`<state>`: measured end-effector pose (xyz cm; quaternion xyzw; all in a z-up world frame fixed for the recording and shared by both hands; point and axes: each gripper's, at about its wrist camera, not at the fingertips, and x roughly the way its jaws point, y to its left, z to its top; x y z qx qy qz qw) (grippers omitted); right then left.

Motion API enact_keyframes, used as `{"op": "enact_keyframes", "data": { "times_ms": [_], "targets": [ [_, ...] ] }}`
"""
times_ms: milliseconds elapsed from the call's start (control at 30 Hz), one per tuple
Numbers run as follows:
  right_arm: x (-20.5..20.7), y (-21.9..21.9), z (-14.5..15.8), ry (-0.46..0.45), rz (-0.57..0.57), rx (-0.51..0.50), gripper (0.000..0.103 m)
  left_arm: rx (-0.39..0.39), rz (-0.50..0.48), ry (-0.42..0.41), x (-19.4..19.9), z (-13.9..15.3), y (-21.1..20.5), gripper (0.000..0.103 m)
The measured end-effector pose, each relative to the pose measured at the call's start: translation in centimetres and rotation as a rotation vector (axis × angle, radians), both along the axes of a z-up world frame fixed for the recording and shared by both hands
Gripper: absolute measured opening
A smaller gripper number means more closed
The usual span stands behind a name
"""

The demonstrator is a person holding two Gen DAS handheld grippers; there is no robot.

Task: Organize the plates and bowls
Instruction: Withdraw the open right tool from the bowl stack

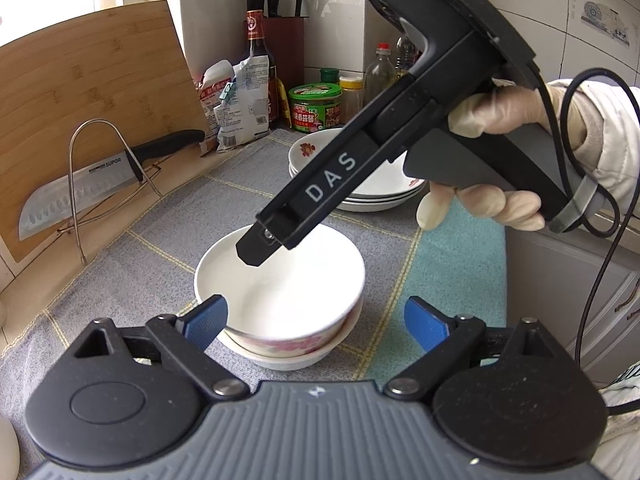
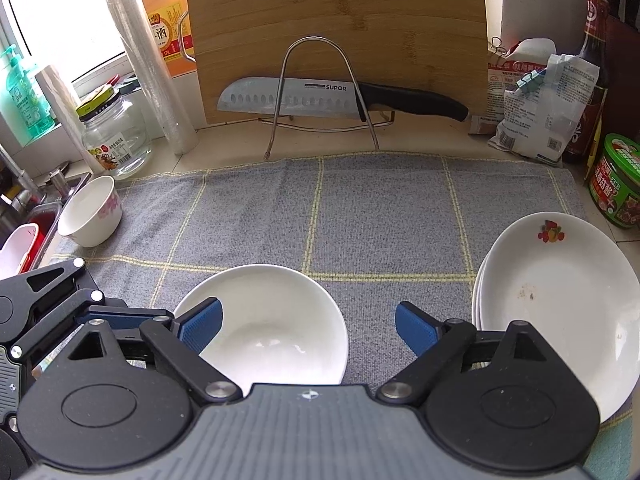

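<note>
Fingers of the left gripper [image 1: 316, 322], seen from the left wrist, are standing apart, their blue pads flanking the near side of the stacked bowls [image 1: 280, 280] without pressing on them. These bowls, a white one nested in another with a pink flower pattern outside, are sitting on the grey checked cloth [image 1: 160, 216] that is covering the surface. Above them the right gripper [image 1: 256, 248] is angling down, one black fingertip hovering over the upper bowl's rim; a gloved hand [image 1: 492, 160] is holding its grip. Behind, a stack of plates [image 1: 360, 184] is lying partly hidden by that gripper. A knife [image 1: 92, 184] is resting in a wire rack against a wooden cutting board [image 1: 88, 80].

From the right wrist, the right gripper [image 2: 308, 330] is showing its fingers wide apart, nothing between the pads; the left pad is overlapping the rim of the stacked bowls [image 2: 272, 320] in the picture, though contact cannot be told. The stack of plates [image 2: 560, 300] is lying just beside the right finger. A single bowl [image 2: 90, 212] is standing well apart at the cloth's far left edge, near a glass jar [image 2: 116, 136]. The left gripper [image 2: 48, 300] is entering at the lower left.
</note>
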<state>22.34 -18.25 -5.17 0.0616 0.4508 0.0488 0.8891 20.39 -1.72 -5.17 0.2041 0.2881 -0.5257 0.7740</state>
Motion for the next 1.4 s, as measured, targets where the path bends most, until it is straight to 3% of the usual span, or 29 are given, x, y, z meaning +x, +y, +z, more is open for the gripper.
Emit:
{"op": "enact_keyframes", "data": {
  "times_ms": [267,333,467,700,1400],
  "targets": [
    [-1.0,-0.3,1.2,-0.073,-0.042,0.012,0.103,-0.021,0.117,0.031,0.2,0.4,1.2,0.095],
    [-1.1,-0.1,1.4,-0.090,-0.043,-0.005,0.103,-0.018,0.181,0.038,0.4,0.5,2.0,0.101],
    [-1.2,0.8,1.7,-0.139,-0.027,-0.070,0.103,0.004,0.313,0.055,0.9,0.2,3.5,0.101],
    [-0.6,3.4,2.1,-0.198,0.055,-0.095,0.103,0.029,0.491,0.105,1.1,-0.4,6.8,0.101],
    [0.1,16.8,2.8,-0.184,0.066,-0.190,0.103,0.052,0.569,0.031,5.2,-2.9,20.5,0.101]
  ]
}}
